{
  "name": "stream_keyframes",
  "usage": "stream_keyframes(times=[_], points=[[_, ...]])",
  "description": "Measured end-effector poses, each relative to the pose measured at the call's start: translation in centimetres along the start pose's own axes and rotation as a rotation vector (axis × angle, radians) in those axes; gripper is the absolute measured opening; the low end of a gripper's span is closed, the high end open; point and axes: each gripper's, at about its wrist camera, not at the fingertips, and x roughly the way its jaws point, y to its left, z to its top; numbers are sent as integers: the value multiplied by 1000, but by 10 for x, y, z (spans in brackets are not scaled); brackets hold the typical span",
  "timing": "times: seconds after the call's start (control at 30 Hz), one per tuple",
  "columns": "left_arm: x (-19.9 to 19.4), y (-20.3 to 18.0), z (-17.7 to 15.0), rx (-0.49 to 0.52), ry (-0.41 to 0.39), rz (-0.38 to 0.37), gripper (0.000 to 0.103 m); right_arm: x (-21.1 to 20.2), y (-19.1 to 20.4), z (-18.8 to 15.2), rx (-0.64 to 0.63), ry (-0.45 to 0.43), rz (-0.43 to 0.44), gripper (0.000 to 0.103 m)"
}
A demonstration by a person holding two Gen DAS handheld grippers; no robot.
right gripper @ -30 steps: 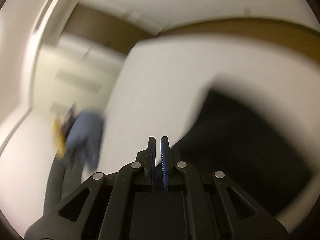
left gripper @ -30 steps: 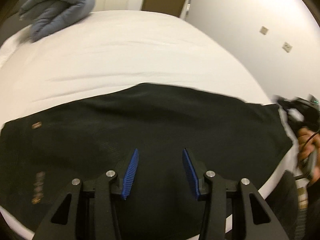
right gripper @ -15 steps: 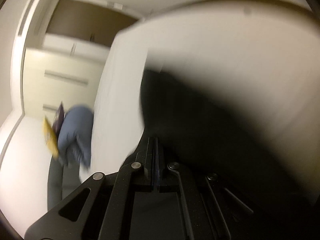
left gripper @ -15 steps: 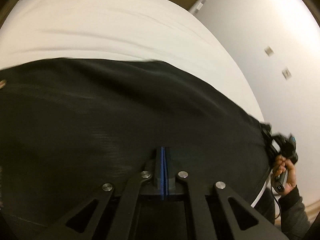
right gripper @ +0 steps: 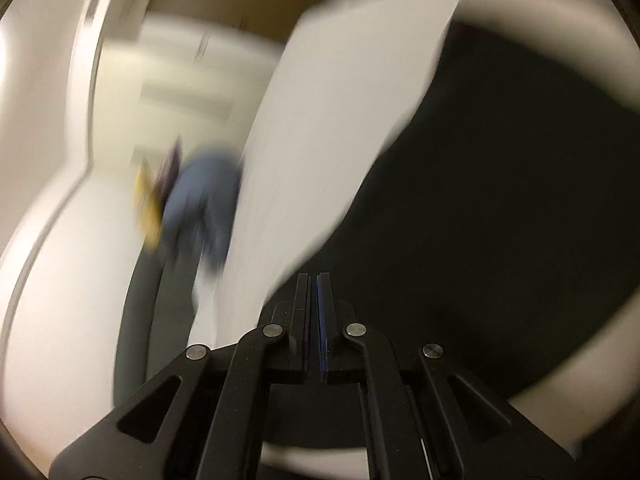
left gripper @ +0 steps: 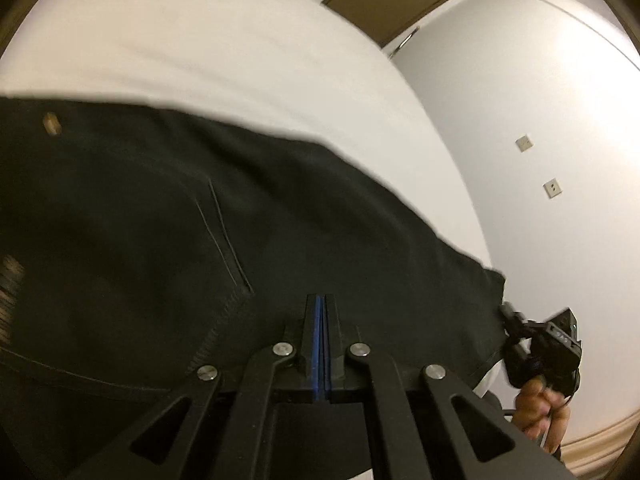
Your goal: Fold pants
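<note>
Left wrist view: black pants (left gripper: 280, 220) on the bed (left gripper: 200, 52) are pinched at the near edge by the left gripper (left gripper: 321, 304), fingers closed; the right gripper (left gripper: 516, 320), also closed, appears clamped on the hem; both edges should be lifted evenly.

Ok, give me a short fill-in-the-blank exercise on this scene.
1. The pants are ____ in colour.
2. They lie spread on a ____ bed.
3. The left tool has its jaws ____.
4. The right tool meets the pants at their ____ end, seen from the left wrist.

Missing words: black; white; shut; right
</note>
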Motion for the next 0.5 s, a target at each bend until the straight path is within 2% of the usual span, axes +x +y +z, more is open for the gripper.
stream_keyframes(times=[0.07,0.1,0.13,0.17,0.27,0.3,0.37,0.43,0.5], points=[[11,14,-7,-36,25,4,4,49,-6,-15,27,85,-55,2],[10,22,-9,-60,19,-26,5,61,-16,-20,54,99,-113,1],[9,29,-11,-87,14,-44,5,59,-29,-23,80,87,-128,0],[4,31,-15,-101,4,-44,5,46,-41,-23,108,61,-87,0],[-2,31,-24,-106,-6,-54,5,-20,-60,-4,84,-126,-211,0],[-1,32,-22,-109,-12,-43,4,-56,-74,11,134,-226,-274,0],[-3,25,-22,-108,-24,-33,0,-103,-90,22,202,-335,-300,2],[-7,11,-21,-75,-33,-57,0,-151,-79,29,169,-435,-317,6],[-1,-5,-20,-53,-30,-84,0,-171,-65,29,136,-464,-299,17]])
